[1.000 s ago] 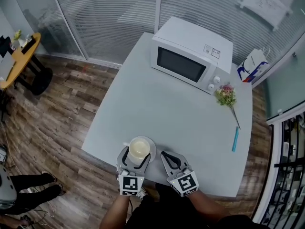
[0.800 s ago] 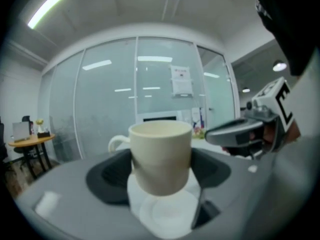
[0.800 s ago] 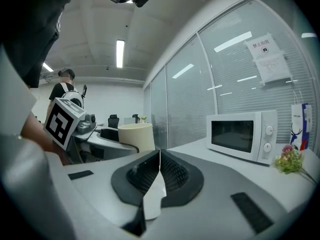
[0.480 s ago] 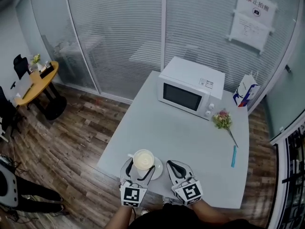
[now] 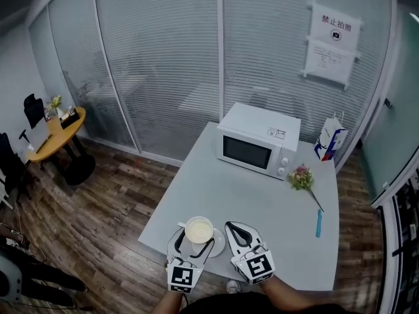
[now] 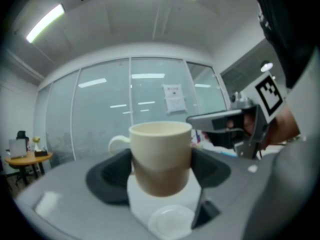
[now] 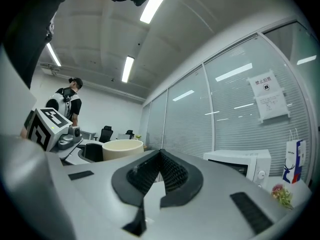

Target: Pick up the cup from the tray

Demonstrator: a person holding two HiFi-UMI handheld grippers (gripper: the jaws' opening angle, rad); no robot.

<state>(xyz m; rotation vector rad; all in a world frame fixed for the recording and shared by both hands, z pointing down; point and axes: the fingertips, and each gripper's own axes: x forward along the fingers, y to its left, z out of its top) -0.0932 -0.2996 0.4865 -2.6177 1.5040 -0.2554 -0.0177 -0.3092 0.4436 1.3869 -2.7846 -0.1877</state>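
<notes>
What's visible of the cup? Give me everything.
The cup is a cream mug, ceramic-looking, with straight walls, a rounded base and a loop handle on its left in the left gripper view. It is upright, clamped on both sides between the black jaws of the left hand-held gripper. It appears lifted clear of the white saucer below. In the head view its inside looks pale, and no contents can be made out.
</notes>
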